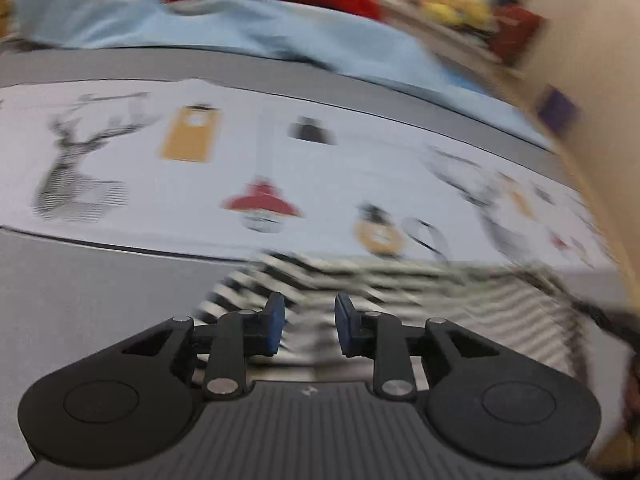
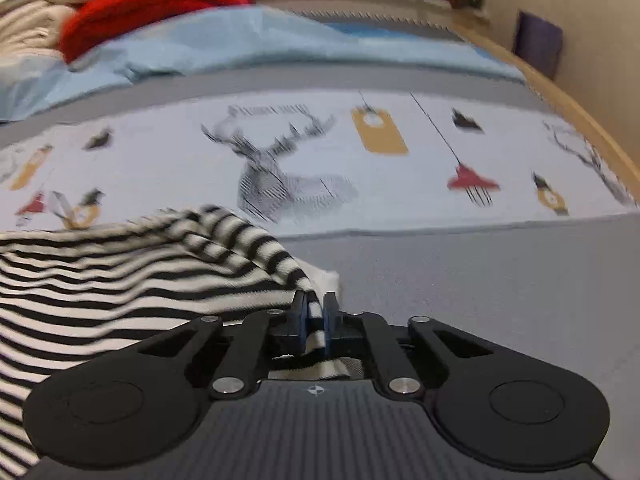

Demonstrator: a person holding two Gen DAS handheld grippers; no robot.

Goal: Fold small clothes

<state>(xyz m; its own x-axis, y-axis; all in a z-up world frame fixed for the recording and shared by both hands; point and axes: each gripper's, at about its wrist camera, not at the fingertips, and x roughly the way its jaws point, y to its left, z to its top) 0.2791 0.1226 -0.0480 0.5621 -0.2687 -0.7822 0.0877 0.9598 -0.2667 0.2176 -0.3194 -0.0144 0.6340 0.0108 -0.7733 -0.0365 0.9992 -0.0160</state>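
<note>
A black-and-white striped garment (image 2: 120,280) lies rumpled on the grey bed surface (image 2: 480,280), spreading to the left in the right wrist view. My right gripper (image 2: 315,300) is shut on its right edge, with a fold of striped cloth pinched between the blue pads. In the blurred left wrist view the same striped garment (image 1: 400,280) lies flat just ahead. My left gripper (image 1: 310,304) hovers over its near left part with a clear gap between the blue pads (image 1: 276,320). No cloth is caught between them.
Beyond the garment runs a white printed sheet (image 2: 304,152) with a deer and small figures. Behind it lie a light blue cloth (image 2: 240,44), a red garment (image 2: 160,4) and pale folded fabric. A wooden bed edge (image 2: 580,120) and a wall close the right side.
</note>
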